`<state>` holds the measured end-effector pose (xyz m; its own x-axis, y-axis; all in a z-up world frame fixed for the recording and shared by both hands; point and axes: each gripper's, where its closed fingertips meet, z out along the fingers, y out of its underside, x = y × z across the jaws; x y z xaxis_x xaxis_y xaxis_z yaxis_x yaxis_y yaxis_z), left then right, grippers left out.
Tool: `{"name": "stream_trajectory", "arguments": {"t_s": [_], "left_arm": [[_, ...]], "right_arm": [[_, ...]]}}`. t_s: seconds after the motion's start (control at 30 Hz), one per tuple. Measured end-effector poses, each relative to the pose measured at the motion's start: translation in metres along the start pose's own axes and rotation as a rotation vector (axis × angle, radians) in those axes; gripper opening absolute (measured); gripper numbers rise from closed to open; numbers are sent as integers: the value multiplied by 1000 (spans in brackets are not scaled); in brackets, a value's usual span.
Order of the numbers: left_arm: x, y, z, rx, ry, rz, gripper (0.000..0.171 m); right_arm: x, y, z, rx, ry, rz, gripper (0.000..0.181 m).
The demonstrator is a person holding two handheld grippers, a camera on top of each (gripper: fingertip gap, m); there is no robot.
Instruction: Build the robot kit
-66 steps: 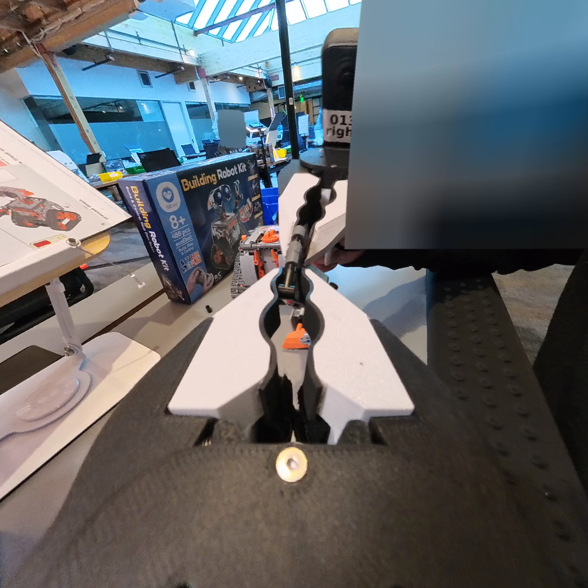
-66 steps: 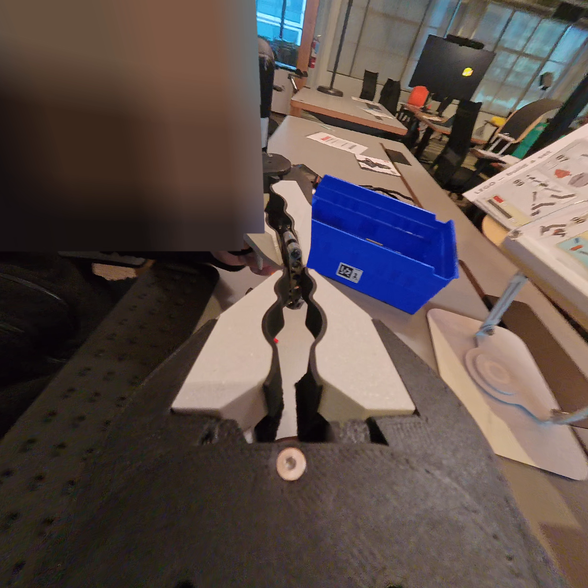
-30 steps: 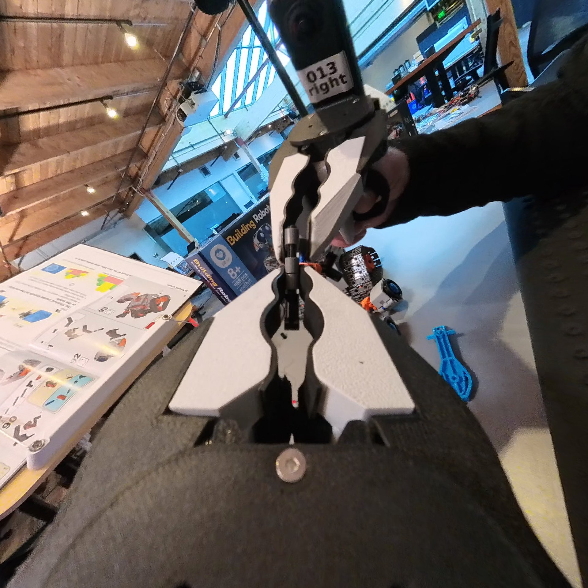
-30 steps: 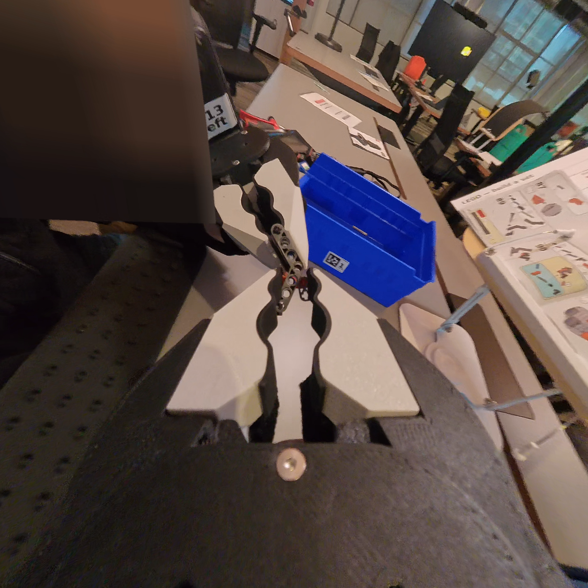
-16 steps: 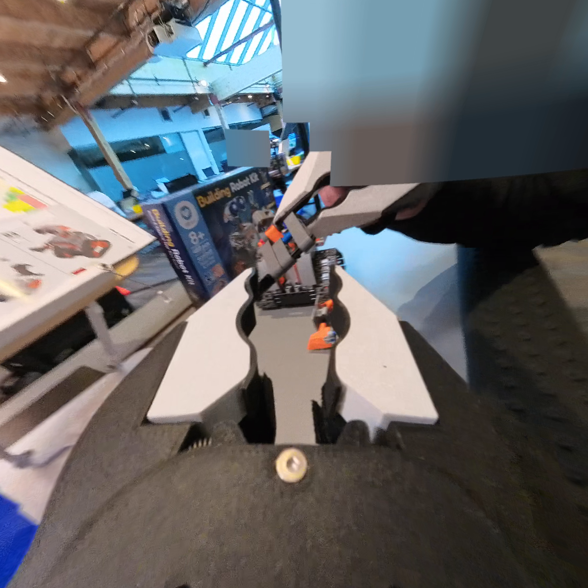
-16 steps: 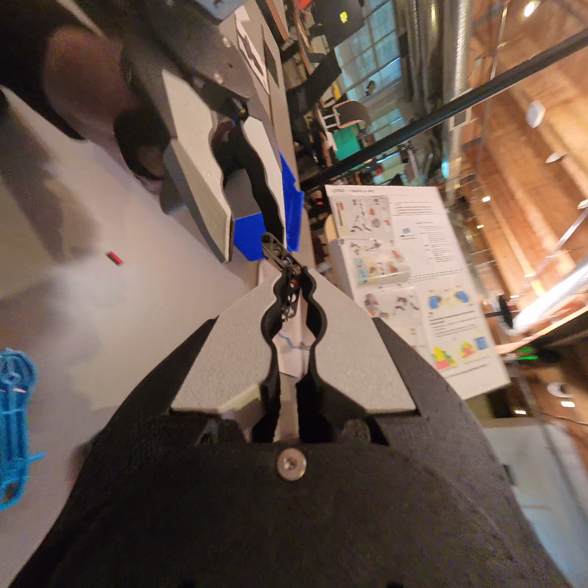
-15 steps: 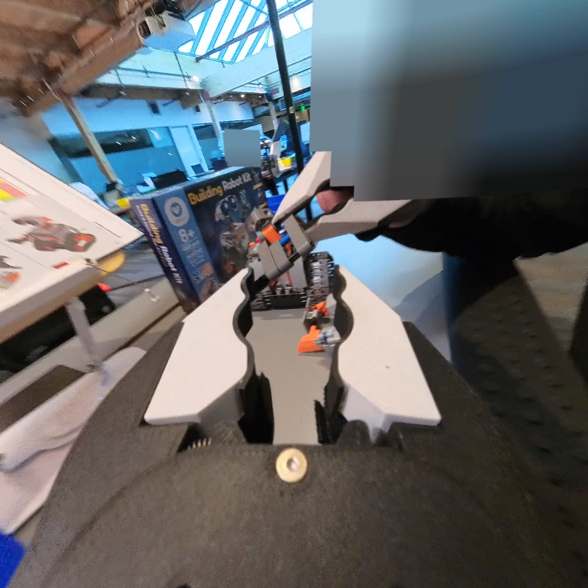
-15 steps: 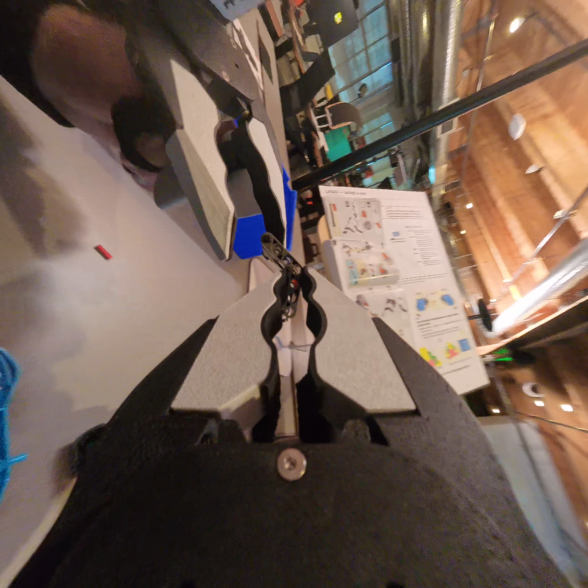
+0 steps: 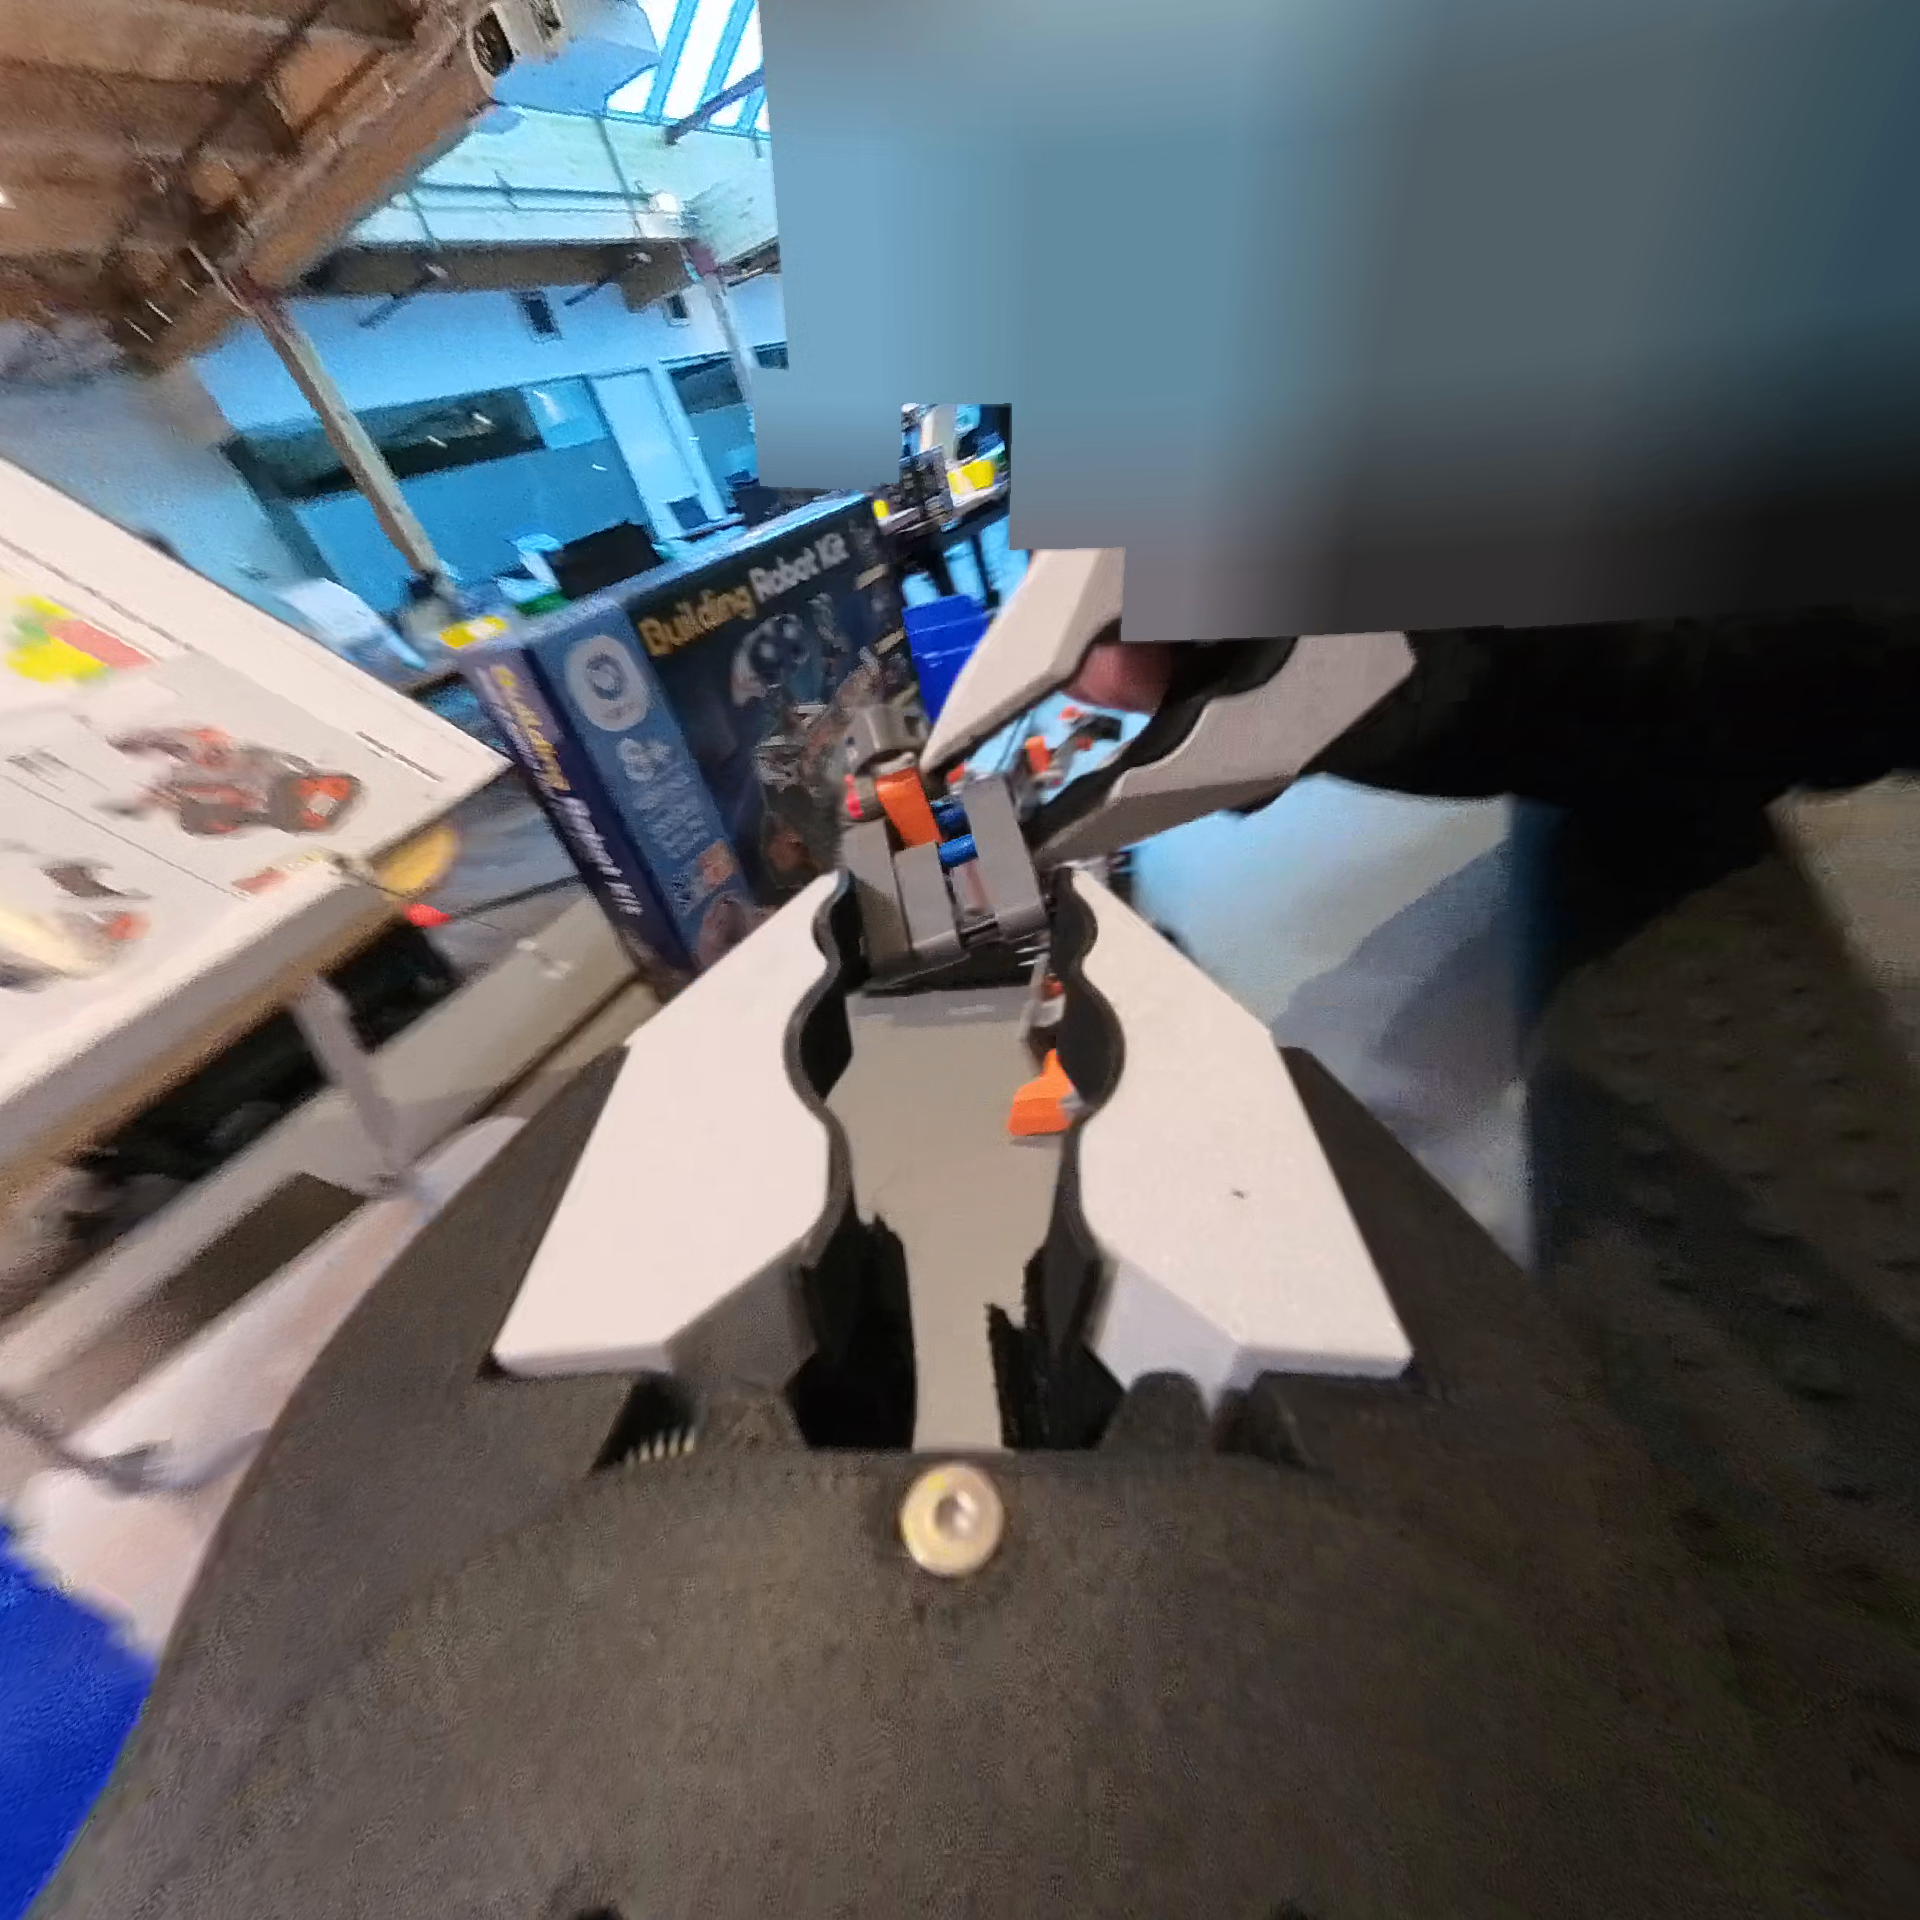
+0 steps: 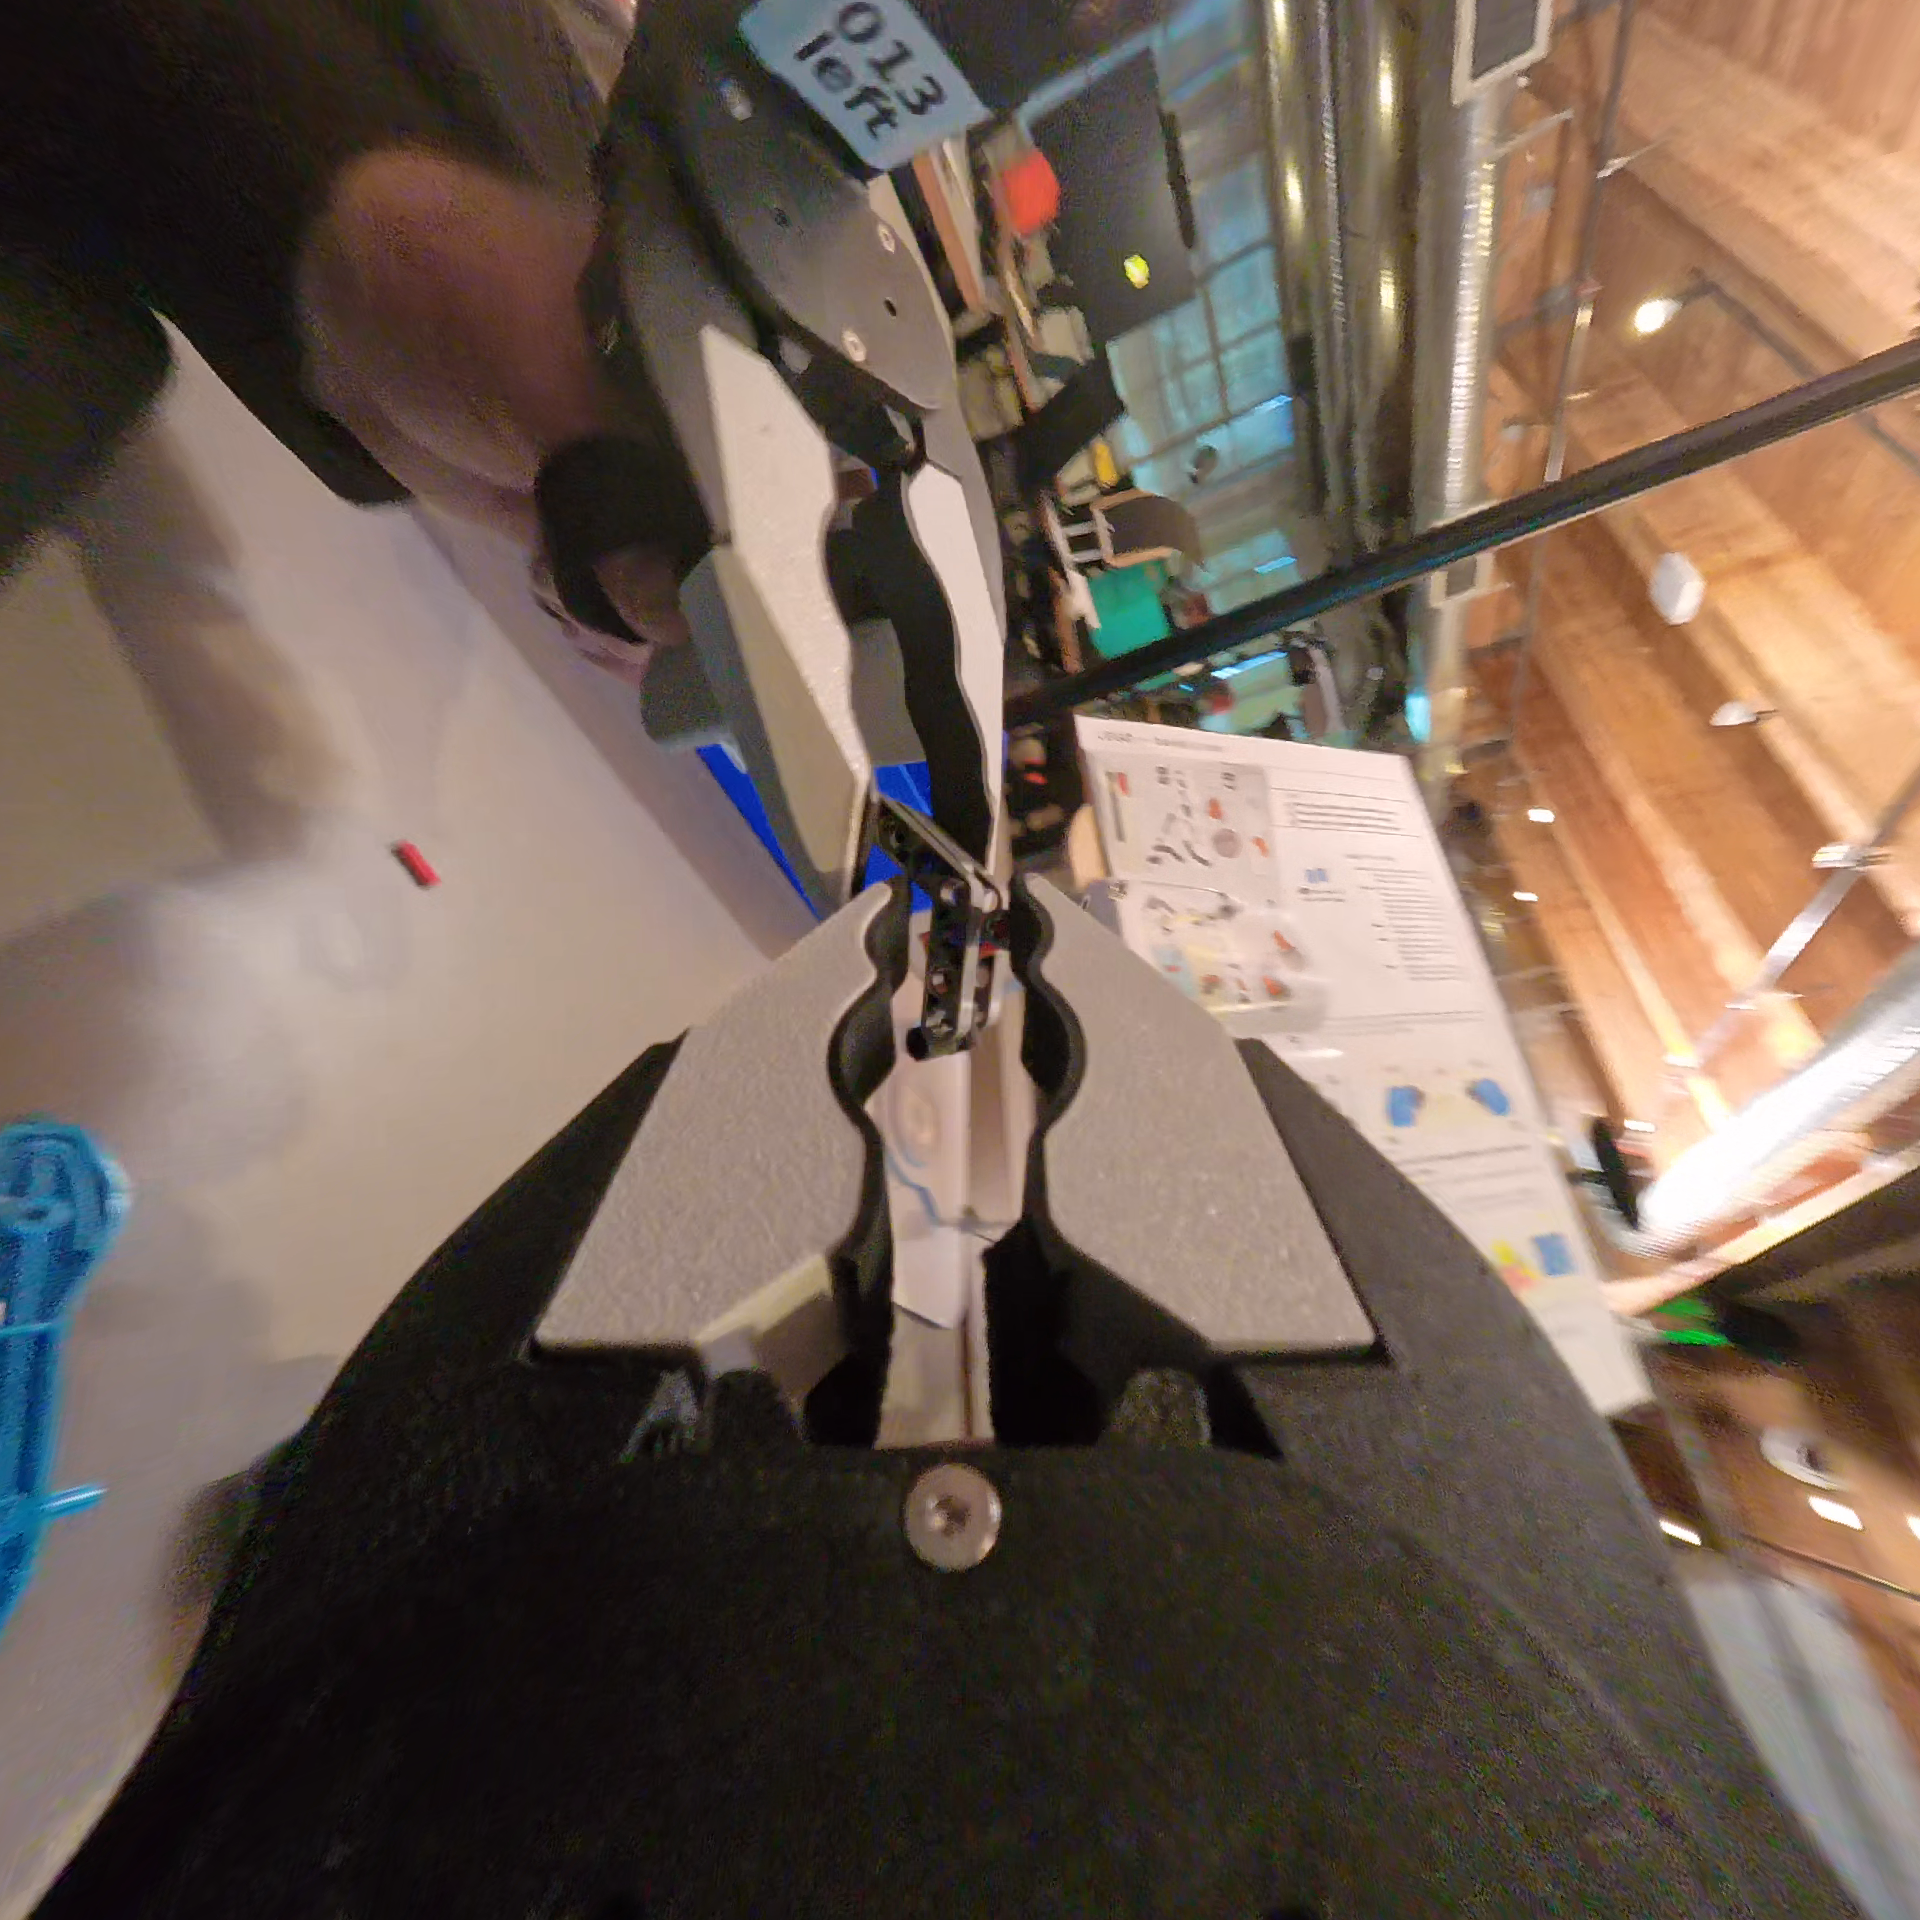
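Note:
My right gripper (image 10: 954, 914) is shut on a small assembly of grey and black holed beams (image 10: 951, 971) and holds it above the table, rolled on its side. In the left wrist view the same assembly (image 9: 940, 883) shows orange and blue parts, held by the right gripper (image 9: 982, 805). My left gripper (image 9: 951, 904) is open, its fingertips (image 9: 800, 935) on either side of the assembly's lower end. I cannot tell whether they touch it. The left gripper also shows in the right wrist view (image 10: 920, 847), jaws apart, held by a hand.
A dark blue robot kit box (image 9: 727, 748) stands behind. An instruction sheet on a stand (image 9: 187, 790) is at the left. An orange piece (image 9: 1039, 1107) and a black tracked model (image 9: 935, 966) lie on the table. There is also a blue bin (image 10: 748, 790), a red pin (image 10: 414, 864) and a blue tool (image 10: 42, 1299). My left and right fingertips are right by each other. From either gripper's tips it is about 20 centimeters to the orange piece (image 9: 1039, 1107).
One second ago both grippers were shut on the assembly. My left gripper has opened and let go. My right gripper has rolled on its side with the assembly still in it.

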<state>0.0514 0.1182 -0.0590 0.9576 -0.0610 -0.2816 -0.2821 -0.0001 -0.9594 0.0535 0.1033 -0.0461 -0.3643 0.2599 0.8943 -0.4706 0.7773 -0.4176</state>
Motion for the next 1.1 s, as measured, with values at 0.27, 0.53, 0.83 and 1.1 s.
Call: {"name": "stream_trajectory", "arguments": {"t_s": [0.27,0.53,0.83,1.1], "left_arm": [[7,-12,-5,-67,-123,437,35],[29,-7,1,-111,-69,644,35],[34,4,4,-189,-9,601,33],[20,20,6,-228,12,499,39]], "right_arm": [[2,5,-12,49,-253,321,57],[-21,0,-18,94,-430,385,34],[-32,6,-18,58,-448,312,30],[-31,24,-5,-35,-356,245,31]]}}
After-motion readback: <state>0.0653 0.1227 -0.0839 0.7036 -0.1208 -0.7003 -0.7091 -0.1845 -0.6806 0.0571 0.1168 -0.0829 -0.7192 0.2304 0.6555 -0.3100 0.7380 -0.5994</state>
